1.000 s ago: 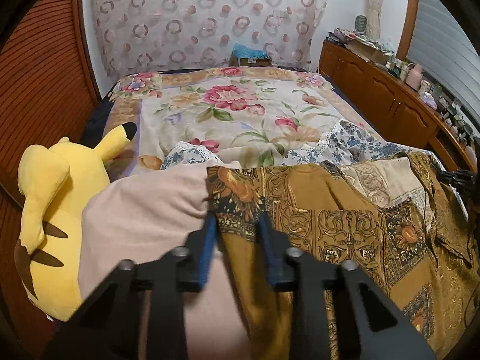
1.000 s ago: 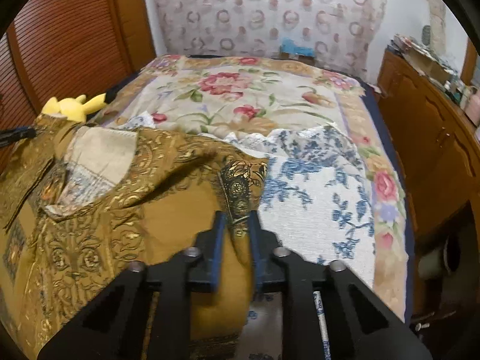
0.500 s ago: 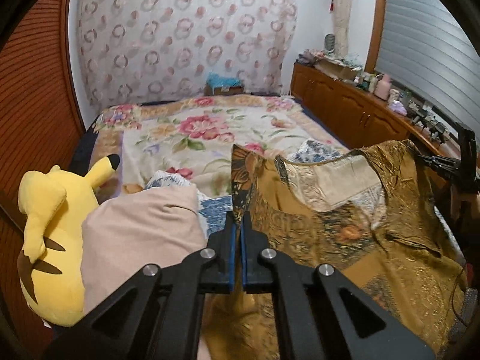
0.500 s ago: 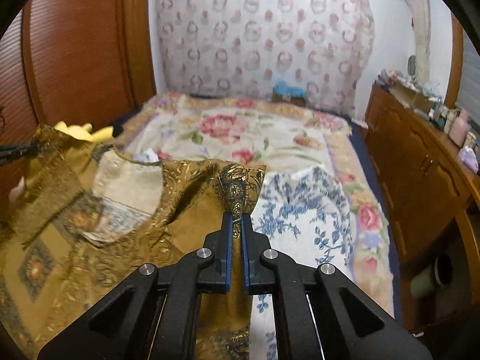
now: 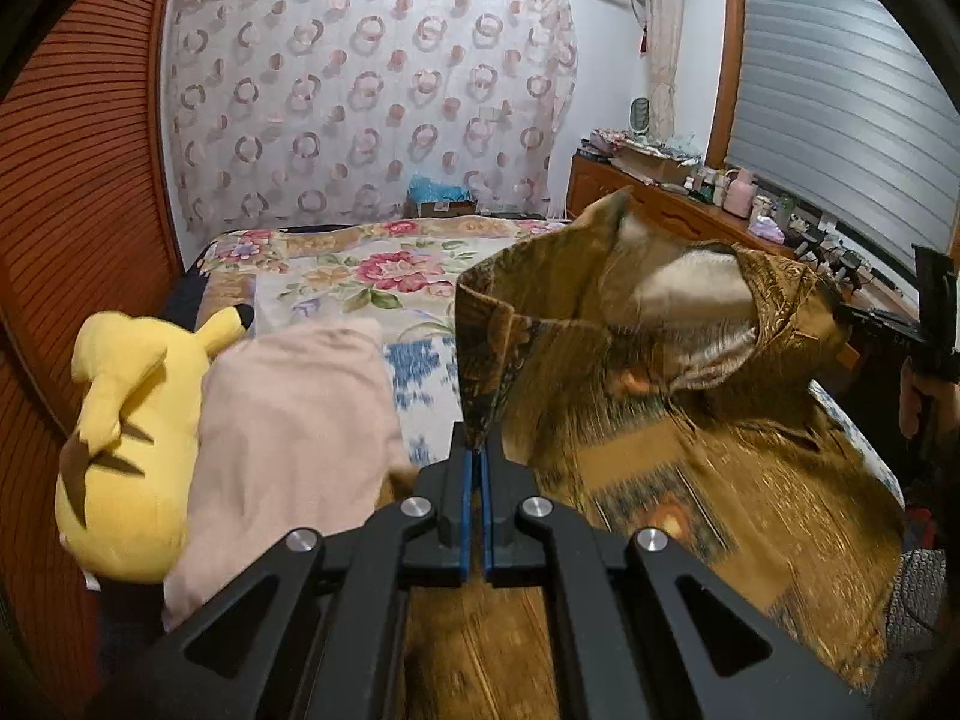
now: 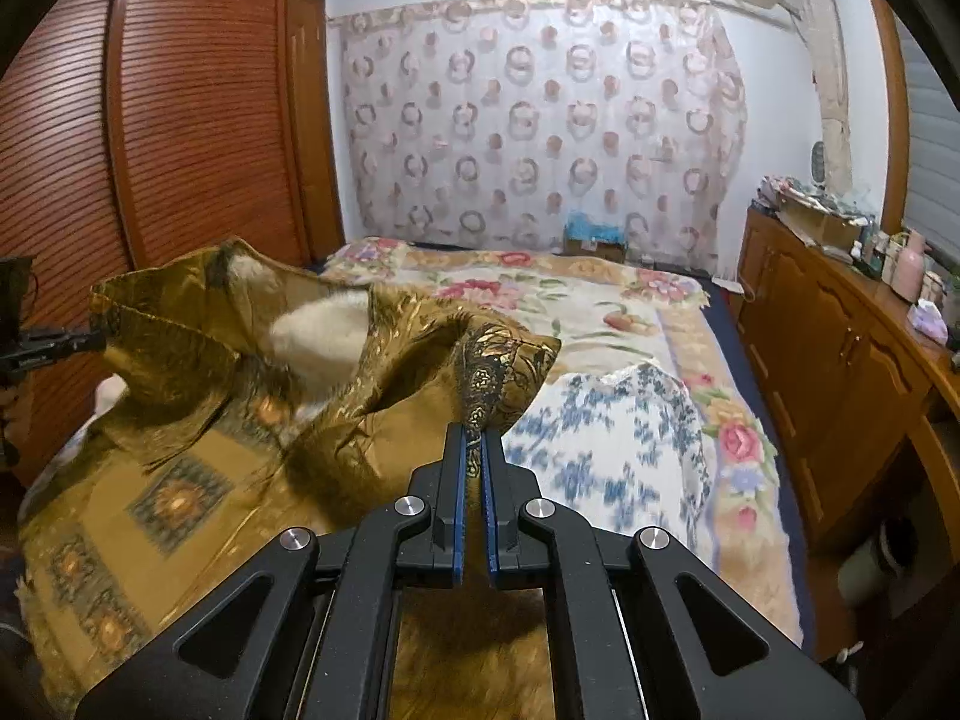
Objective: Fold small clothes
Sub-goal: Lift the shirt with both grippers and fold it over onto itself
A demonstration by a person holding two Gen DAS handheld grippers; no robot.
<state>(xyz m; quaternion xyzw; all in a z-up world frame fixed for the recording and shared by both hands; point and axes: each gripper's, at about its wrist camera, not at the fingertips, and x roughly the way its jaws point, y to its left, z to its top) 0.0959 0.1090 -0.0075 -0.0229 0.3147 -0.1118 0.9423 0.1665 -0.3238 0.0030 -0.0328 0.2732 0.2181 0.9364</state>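
Bedroom, floral bedspread (image 5: pixel 384 276) on the bed, circle-print curtain (image 5: pixel 372 96) behind, louvred wood wardrobe on the left. Left wrist view: left claw (image 5: pixel 478 450) pressed together, pinching an edge of the gold patterned garment (image 5: pixel 648 456); cloth rises from the blue pads and hangs lifted over the near bed, pale lining showing at the neck. Yellow plush toy (image 5: pixel 126 420) and pink folded cloth (image 5: pixel 294 420) lie just left of the claw, touching each other. Right claw (image 5: pixel 840 315) visible at far right edge, gripping the other side of the garment. Right wrist view: same bed, wooden cabinet (image 6: pixel 840 372) along the right wall with clutter on top. Right claw (image 6: pixel 474 438) shut tight on a dark-bordered corner of the gold garment, fabric bunched above the pads and spreading left, blurred. Blue-and-white floral cloth (image 6: pixel 624 444) lies on the bedspread just right of the claw. Left claw (image 6: pixel 96 330) seen at far left, holding the opposite edge.
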